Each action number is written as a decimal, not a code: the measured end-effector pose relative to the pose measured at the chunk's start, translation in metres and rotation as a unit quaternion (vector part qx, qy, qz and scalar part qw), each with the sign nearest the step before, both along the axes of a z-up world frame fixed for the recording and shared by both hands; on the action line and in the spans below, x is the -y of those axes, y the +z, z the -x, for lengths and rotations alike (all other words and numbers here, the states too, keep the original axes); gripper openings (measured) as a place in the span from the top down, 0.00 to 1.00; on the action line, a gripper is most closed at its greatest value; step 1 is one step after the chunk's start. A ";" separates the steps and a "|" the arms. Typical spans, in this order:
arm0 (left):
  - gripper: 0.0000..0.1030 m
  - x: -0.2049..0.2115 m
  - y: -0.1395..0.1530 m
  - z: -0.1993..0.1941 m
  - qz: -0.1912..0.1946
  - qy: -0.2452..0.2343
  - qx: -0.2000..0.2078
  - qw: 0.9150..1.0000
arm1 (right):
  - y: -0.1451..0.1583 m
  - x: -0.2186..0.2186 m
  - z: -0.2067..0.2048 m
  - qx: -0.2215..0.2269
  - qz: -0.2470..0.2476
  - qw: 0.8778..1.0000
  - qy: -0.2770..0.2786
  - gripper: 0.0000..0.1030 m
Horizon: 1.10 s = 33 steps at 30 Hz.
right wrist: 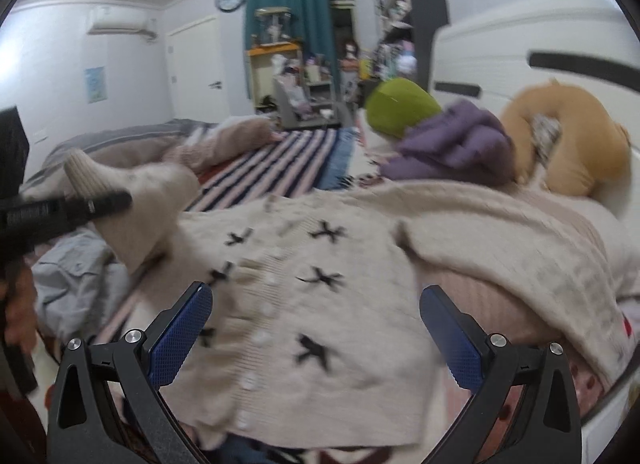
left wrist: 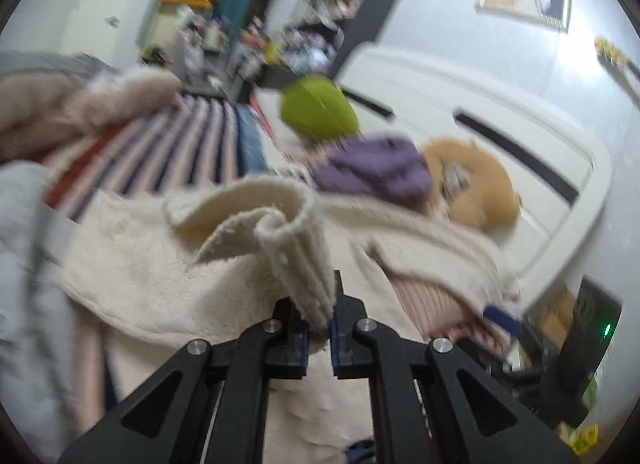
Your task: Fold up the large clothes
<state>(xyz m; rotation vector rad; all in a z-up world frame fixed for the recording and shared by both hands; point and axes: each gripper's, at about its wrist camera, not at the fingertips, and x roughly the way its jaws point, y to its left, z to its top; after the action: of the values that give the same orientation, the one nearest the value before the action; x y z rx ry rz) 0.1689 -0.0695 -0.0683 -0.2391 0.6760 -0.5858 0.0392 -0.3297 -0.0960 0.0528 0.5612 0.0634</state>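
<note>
On the bed point(right wrist: 608, 203), spread flat: cream cardigan point(right wrist: 320, 304) with black star marks, lying near and centre. Ribbed cuff point(left wrist: 304, 264) of its sleeve pinched between the pressed-together fingers of the left gripper point(left wrist: 320, 328), lifted clear of the bedding. Spread wide above the cardigan body, touching nothing: fingers of the right gripper point(right wrist: 316, 340). Farther back, to the right: green cushion point(right wrist: 400, 107), purple garment point(right wrist: 460, 143) just beside it, tan plush toy point(right wrist: 580, 151) against the white headboard point(right wrist: 520, 35). Left of these, striped blanket point(right wrist: 280, 167).
</note>
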 end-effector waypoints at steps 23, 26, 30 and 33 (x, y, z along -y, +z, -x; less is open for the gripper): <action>0.22 -0.031 -0.025 0.041 -0.149 0.107 0.054 0.982 | -0.048 -0.006 -0.030 -0.070 -0.061 0.992 0.088 0.00; 0.18 -0.066 -0.025 0.049 -0.177 0.155 0.074 0.969 | -0.074 -0.033 -0.049 -0.122 -0.039 0.986 0.107 0.03; 0.18 -0.106 -0.035 0.056 -0.213 0.206 0.088 0.951 | -0.103 -0.054 -0.063 -0.160 -0.020 0.981 0.105 0.16; 0.17 -0.129 -0.046 0.056 -0.204 0.214 0.064 0.953 | -0.114 -0.053 -0.069 -0.170 0.012 0.982 0.078 0.16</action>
<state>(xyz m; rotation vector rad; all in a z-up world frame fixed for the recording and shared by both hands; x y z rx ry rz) 0.1132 0.0600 -0.1138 0.0418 0.5805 -0.0385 0.1080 -0.2768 -0.2104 -0.0041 0.9076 0.2032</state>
